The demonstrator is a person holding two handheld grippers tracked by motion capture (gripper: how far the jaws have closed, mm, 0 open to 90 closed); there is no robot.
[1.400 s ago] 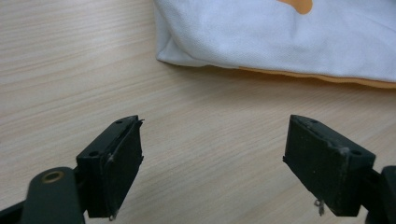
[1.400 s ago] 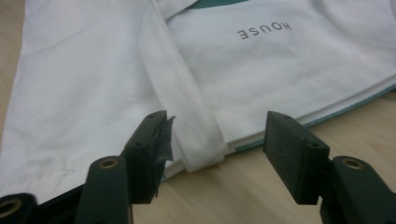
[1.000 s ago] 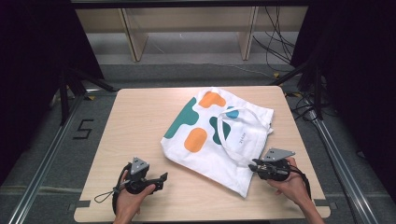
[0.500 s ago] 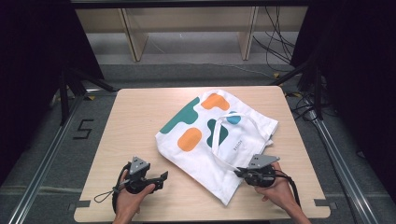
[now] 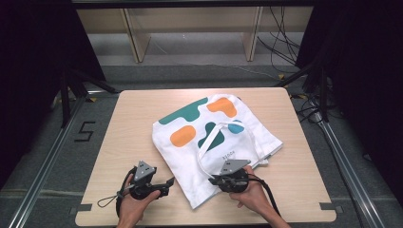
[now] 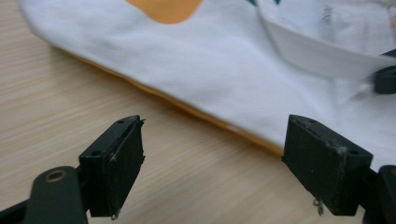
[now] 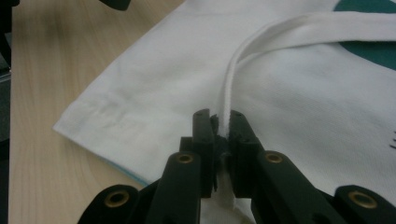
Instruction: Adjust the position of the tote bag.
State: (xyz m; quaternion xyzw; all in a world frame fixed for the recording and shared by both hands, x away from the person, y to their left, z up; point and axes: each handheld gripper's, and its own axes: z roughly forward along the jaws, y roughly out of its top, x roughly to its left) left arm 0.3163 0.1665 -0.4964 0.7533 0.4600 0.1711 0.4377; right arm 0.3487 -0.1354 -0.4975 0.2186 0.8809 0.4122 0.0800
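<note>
A white tote bag (image 5: 190,156) printed with orange and teal shapes lies flat on the wooden table (image 5: 133,114). Its white strap (image 5: 203,148) loops over the bag's middle. My right gripper (image 5: 212,179) rests on the bag's near part; its jaws have just been closing. In the right gripper view it (image 7: 219,122) is shut on the strap (image 7: 229,88), which stands up between the pads. My left gripper (image 5: 168,183) stands open on the table just left of the bag's near corner. In the left gripper view, its jaws (image 6: 212,154) frame the bag's hem (image 6: 187,60) without touching it.
Bare tabletop runs along the left side and far edge. The table's front edge is close under both hands. A shelf unit (image 5: 190,28) and cables (image 5: 285,42) sit on the floor beyond the table. A metal rail (image 5: 47,156) runs along the left.
My right gripper has moved left across the table and closed on the strap, and the bag has slid left with it. The left gripper has stayed put.
</note>
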